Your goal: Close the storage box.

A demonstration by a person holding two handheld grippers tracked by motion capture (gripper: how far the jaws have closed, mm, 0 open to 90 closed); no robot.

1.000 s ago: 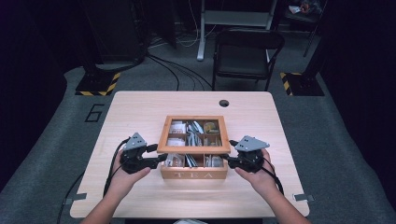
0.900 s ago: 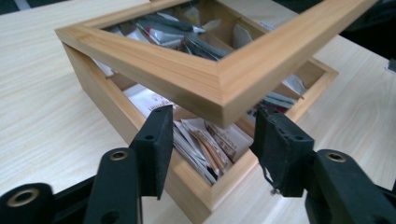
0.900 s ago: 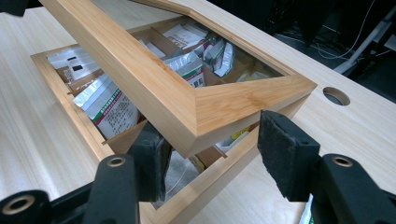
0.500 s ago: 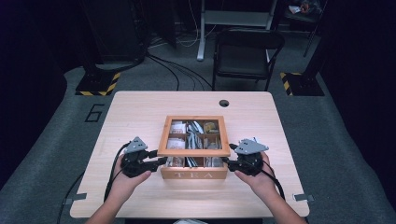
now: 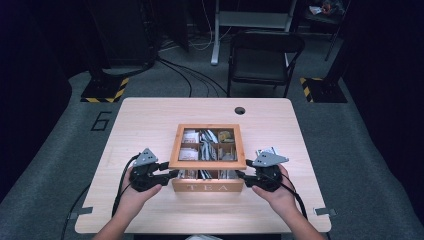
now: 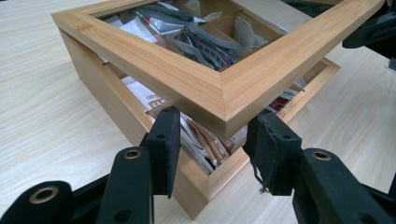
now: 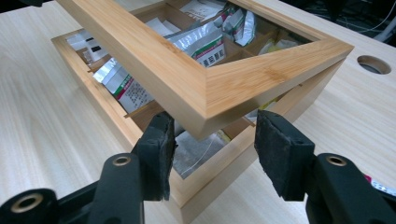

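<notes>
My left gripper (image 6: 212, 140) has just been closing and pinches one front corner of the tea box lid (image 5: 207, 164); my right gripper (image 7: 212, 144) has also just been closing and straddles the other corner, pads close on it. The lid is stiff bamboo framing a clear pane, probably light but breakable, so corner holds suit it. It is hinged at the back, front raised over the tea box (image 5: 207, 186), mid-table, packed with sachets (image 6: 187, 37).

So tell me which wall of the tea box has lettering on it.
The front wall, below the free edge of the raised lid. It reads TEA, while the side walls are plain wood.
</notes>
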